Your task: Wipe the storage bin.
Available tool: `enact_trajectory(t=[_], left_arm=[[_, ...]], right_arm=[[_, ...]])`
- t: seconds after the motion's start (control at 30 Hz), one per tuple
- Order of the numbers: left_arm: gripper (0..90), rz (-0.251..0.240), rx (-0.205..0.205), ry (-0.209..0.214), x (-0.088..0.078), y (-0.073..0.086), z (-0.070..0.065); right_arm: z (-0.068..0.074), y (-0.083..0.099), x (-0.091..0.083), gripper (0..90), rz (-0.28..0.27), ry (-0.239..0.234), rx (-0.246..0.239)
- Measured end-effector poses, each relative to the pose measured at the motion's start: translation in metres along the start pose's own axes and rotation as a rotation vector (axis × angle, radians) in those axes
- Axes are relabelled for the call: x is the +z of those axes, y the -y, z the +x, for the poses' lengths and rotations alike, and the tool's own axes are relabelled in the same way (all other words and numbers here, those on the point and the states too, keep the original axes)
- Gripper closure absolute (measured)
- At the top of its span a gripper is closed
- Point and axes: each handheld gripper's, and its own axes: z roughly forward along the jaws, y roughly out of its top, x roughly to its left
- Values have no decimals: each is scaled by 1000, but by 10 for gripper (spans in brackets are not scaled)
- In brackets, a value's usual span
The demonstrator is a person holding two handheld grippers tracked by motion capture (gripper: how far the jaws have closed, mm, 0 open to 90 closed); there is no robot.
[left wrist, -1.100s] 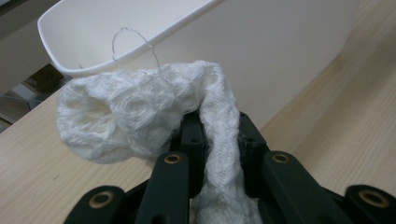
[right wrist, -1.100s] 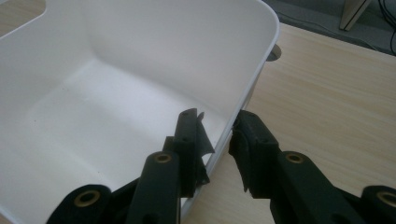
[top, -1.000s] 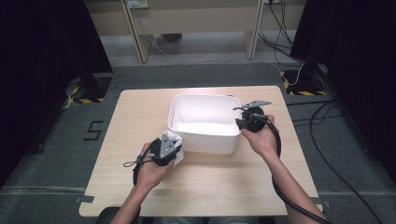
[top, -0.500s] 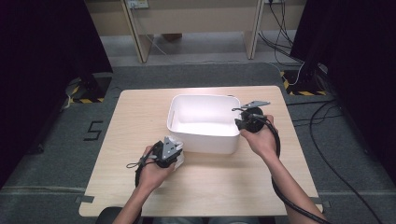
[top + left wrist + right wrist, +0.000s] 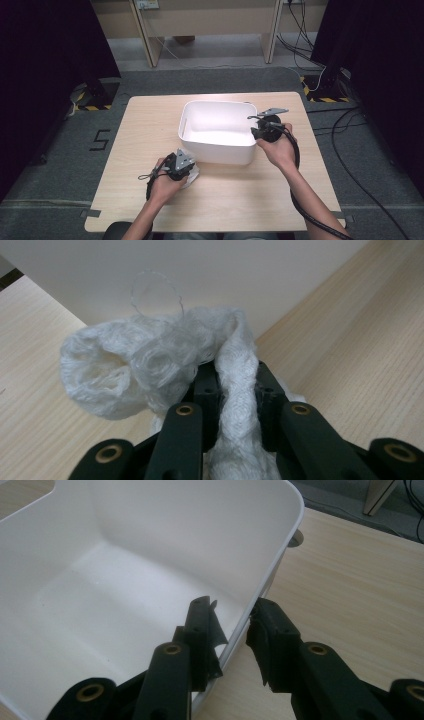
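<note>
Lighting: even, overhead; table (image 5: pixel 150 125) brightly lit, room sides near black. Glare: white bin (image 5: pixel 220 131) floor washed out. Shadows: soft, short. Focus: high view slightly soft; both gripper views blur the near jaws.

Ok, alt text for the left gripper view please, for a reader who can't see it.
The left gripper is shut on a white cloth, a strip of it pinched between the two black jaws and the rest bunched up in front. Behind the cloth stands the white wall of a bin on a light wooden table.
</note>
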Motion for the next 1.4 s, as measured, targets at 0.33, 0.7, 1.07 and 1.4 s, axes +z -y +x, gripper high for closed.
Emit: enact_trajectory(t=[0.33,0.7,1.07,1.4], left_arm=[[773,17,3,5,3,-3,-2],[773,-1,9,28,6,-11,-12],[776,-20,-5,9,4,-13,-12],[776,-61,5,-1,-5,-24,-12]], right_arm=[[2,0,0,704,2,7,7],[2,0,0,703,2,7,10],[3,0,0,700,4,5,4],[3,0,0,699,2,2,-1]])
